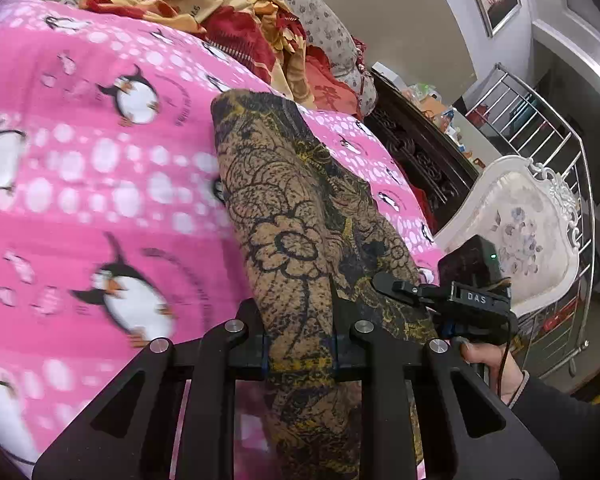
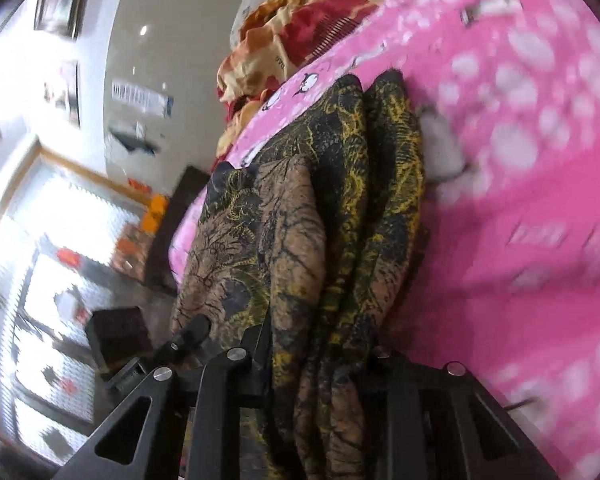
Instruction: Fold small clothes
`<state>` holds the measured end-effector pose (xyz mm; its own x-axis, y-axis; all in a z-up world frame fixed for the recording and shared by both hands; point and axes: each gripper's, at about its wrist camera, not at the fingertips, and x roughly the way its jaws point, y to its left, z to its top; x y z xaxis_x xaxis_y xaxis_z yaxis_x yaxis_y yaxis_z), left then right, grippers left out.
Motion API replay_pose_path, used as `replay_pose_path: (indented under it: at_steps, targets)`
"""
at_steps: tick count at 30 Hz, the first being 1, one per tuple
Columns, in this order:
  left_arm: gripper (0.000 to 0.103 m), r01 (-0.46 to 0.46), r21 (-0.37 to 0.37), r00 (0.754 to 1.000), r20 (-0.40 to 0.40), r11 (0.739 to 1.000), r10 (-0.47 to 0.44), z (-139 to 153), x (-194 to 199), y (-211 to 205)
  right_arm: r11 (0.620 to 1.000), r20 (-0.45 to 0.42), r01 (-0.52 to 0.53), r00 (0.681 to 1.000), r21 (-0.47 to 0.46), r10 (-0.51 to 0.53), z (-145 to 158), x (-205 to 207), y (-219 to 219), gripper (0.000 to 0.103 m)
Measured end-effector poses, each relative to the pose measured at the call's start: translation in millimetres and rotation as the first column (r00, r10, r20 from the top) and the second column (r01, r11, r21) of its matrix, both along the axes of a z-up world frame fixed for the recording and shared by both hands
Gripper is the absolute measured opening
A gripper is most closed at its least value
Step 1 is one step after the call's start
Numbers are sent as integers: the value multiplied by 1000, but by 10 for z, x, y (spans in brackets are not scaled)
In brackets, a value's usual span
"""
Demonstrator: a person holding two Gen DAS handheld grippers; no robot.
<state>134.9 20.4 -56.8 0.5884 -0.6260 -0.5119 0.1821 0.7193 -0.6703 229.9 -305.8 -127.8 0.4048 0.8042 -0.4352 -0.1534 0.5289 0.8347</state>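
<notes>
A brown garment with black and yellow flower print (image 1: 300,216) lies stretched over the pink penguin blanket (image 1: 100,168). My left gripper (image 1: 300,320) is shut on its near end. In the left wrist view the right gripper (image 1: 392,284) grips the garment's right edge, with a hand behind it. In the right wrist view the same garment (image 2: 300,216) hangs in folds, and my right gripper (image 2: 316,344) is shut on a bunch of it; the cloth hides its right finger.
A red and orange quilt (image 1: 220,12) is piled at the head of the bed. A dark carved bed frame (image 1: 416,148), a white ornate chair (image 1: 520,232) and a metal rack (image 1: 548,132) stand to the right. In the right wrist view, bright windows (image 2: 60,260) lie left.
</notes>
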Motion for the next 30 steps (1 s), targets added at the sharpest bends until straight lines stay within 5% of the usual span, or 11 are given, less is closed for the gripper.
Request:
replay_pose_path:
  at_steps: [4,12,22,26,30]
  targets:
    - [19,-9,20,1000,8,1000,9,-5,-102,404,995,-29,-3,1000,104,6,-97,-29,257,24]
    - [19,-96,41,994,-55,995,98,-236,-400,1355,957,-31,-186,980,222,198,-165,23,1276,24]
    - [44,-108,157,986,-113,982,126,-226,-321,1162,981,-21,-143,989,127,147,-111,-49,1123,20]
    - [48,-195,214,971,-91,957,219,-44,-452,1373,994,-60,-48,997,100,54,-32,-166,849,35]
    - [48,-258,252,963,-12,933,269,243,-529,1279,988,66,44,997,-150,-34,418,-436,731,36]
